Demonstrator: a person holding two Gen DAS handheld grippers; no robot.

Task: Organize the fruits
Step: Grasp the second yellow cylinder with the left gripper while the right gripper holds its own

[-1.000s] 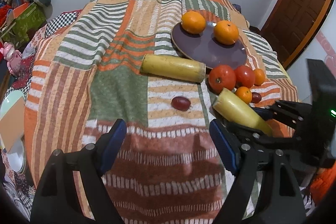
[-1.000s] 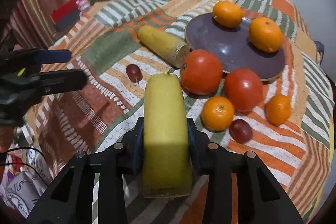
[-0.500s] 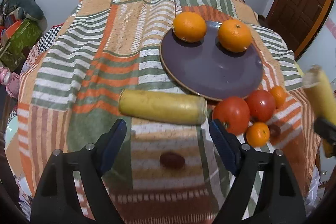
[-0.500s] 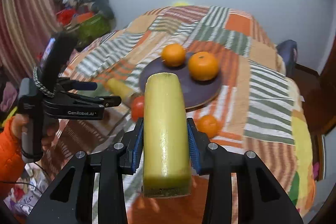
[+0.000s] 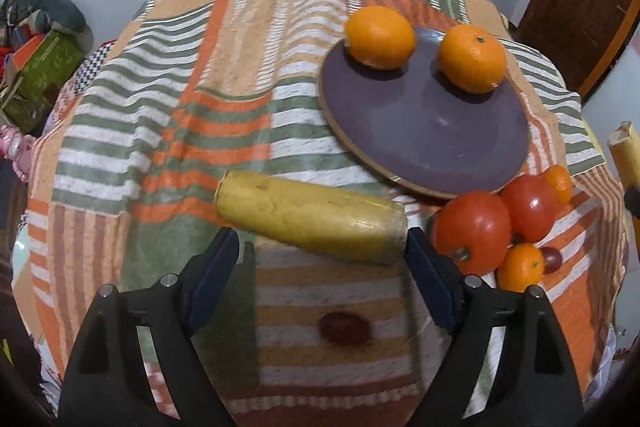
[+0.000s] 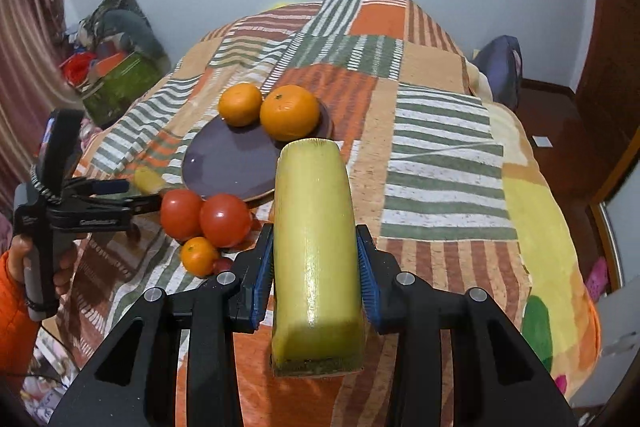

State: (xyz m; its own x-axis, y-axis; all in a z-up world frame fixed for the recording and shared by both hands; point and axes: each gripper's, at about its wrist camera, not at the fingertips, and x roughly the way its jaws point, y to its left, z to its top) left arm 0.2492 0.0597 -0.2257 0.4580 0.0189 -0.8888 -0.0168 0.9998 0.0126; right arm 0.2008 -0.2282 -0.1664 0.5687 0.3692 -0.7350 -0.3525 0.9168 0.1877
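Jaws of the left gripper stand spread wide with nothing between the pads. Jaws of the right gripper are clamped on a yellow stalk segment, pads touching both of its flanks; the segment runs lengthwise along the fingers, its cut end toward 12 o'clock.

Left wrist view:
- A second yellow stalk segment lies crosswise on the striped blanket, just beyond the fingertips, its cut end pointing toward 3 o'clock.
- A purple plate sits at 1 o'clock from that segment. Two oranges rest on its far half, apart from each other.
- Two tomatoes touch each other at 5 o'clock of the plate, just off its rim.
- A small orange lies at the 6 o'clock side of the tomatoes, another small orange at their 1 o'clock side.
- One dark grape lies on the blanket between the two fingers; a second grape sits beside the nearer small orange.

Right wrist view:
- The held segment is raised above the blanket, overlapping the plate's near rim in the frame.
- The left gripper appears at 9 o'clock, held by a hand in an orange sleeve.
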